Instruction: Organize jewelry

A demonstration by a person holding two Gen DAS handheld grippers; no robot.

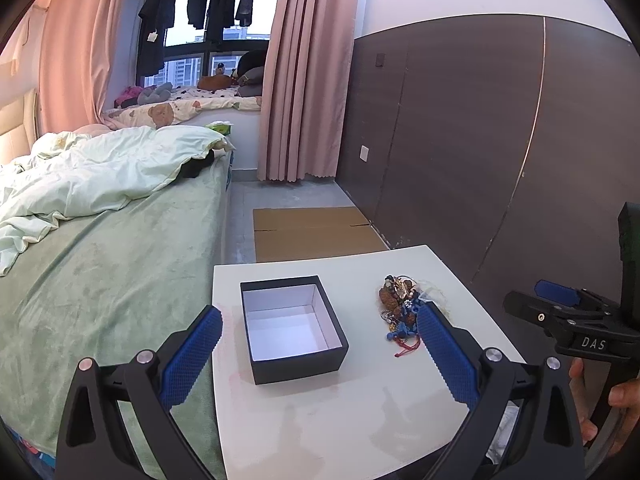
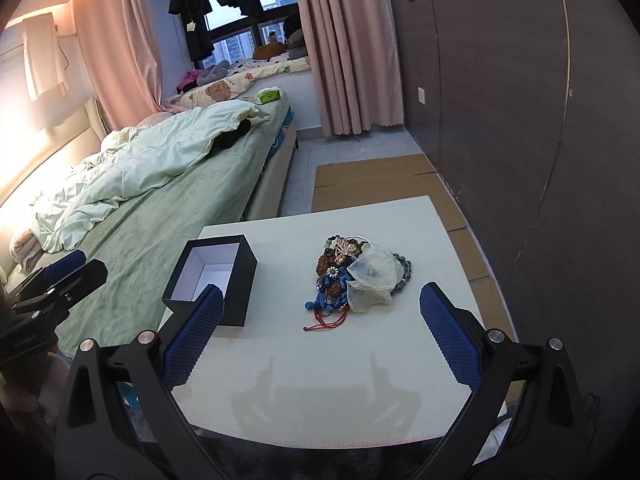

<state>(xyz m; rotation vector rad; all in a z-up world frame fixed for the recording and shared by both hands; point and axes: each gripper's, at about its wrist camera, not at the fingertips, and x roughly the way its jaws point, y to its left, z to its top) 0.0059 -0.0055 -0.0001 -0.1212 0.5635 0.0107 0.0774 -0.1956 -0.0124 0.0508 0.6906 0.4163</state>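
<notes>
Both claws are hovering over the near edge of the white worktop (image 2: 360,360), each spread wide and holding nothing. The left claw (image 1: 320,356) is facing the box (image 1: 292,328), an open black one with a bare white inside, which is sitting on the worktop's left half toward the bed (image 1: 100,280). The right claw (image 2: 320,336) is pointing almost straight at the jewelry (image 2: 352,276), a tangled heap of beads, cords and a clear pouch lying near the middle of the worktop, well apart from the box and to its right. In the right wrist view the heap is sitting ahead of the claw and between the lines of its two fingers, stretching away from the claw with a red cord trailing at the near end. The right claw is judged the nearer, so the first pick probably falls to it, with the box off to its left for the drop.
</notes>
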